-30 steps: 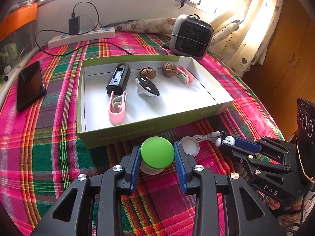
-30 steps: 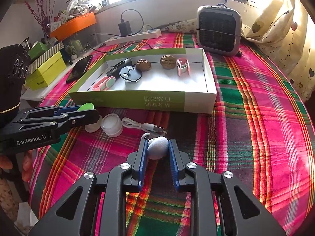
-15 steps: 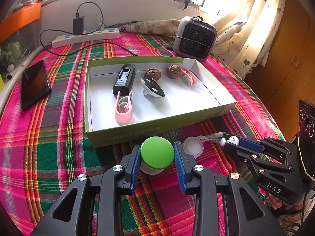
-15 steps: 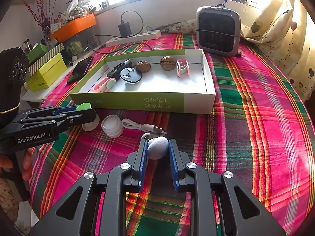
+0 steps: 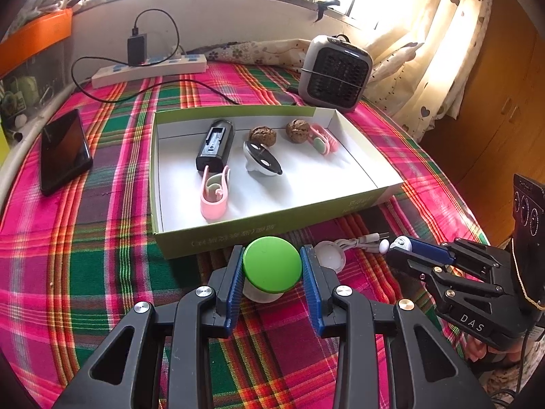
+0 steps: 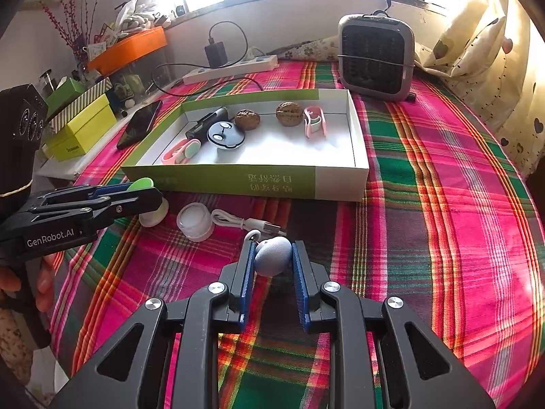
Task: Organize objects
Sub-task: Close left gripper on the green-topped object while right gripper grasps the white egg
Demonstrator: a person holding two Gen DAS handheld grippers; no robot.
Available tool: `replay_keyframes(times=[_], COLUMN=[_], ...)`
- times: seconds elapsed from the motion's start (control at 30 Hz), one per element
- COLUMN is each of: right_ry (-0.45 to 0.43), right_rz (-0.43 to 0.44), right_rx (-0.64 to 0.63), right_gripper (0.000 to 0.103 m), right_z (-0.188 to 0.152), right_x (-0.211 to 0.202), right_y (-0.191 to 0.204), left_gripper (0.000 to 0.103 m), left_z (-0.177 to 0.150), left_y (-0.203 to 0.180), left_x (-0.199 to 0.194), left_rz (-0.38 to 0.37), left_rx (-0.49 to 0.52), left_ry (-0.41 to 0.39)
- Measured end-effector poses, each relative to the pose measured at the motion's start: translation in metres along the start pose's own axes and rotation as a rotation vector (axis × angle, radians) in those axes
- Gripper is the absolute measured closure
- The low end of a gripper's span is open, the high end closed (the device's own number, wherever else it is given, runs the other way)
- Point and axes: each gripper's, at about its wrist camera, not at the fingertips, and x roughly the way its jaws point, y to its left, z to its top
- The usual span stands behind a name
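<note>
Pinching a green-capped jar [image 5: 271,266] between its blue pads, the left gripper [image 5: 272,272] holds it low over the plaid cloth [image 5: 85,266], just near of the box [image 5: 238,235]. The right gripper [image 6: 271,260] is clamped on a pale blue ball [image 6: 273,255], which fills the gap between its fingers, near of a white cable [image 6: 245,222]. A small white jar [image 6: 195,221] stands between the two grippers. In the box lie a black case [image 5: 215,145], two walnuts [image 5: 262,135], a black-and-white disc [image 5: 261,162] and two pink clips [image 5: 214,193]. A heater [image 5: 334,73] stands beyond its far right corner; a phone [image 5: 63,150] lies to its left.
</note>
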Motion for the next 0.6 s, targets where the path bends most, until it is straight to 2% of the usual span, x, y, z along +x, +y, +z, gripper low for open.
replay_keyframes(times=[0.37,0.6], right_ry=[-0.040,-0.076], right_rz=[-0.001,-0.013], right_rx=[-0.007,-0.021], right_gripper=[0.080,0.080], right_z=[0.011,0.030], right_x=[-0.010,-0.013], right_y=[-0.004,-0.008], left_gripper=[0.073,0.073], left_z=[0.012,0.027], left_y=[-0.004,-0.002], left_x=[-0.010,-0.012], left_rz=[-0.009,-0.003], left_rx=[0.005,0.002], left_ry=[-0.030,-0.052])
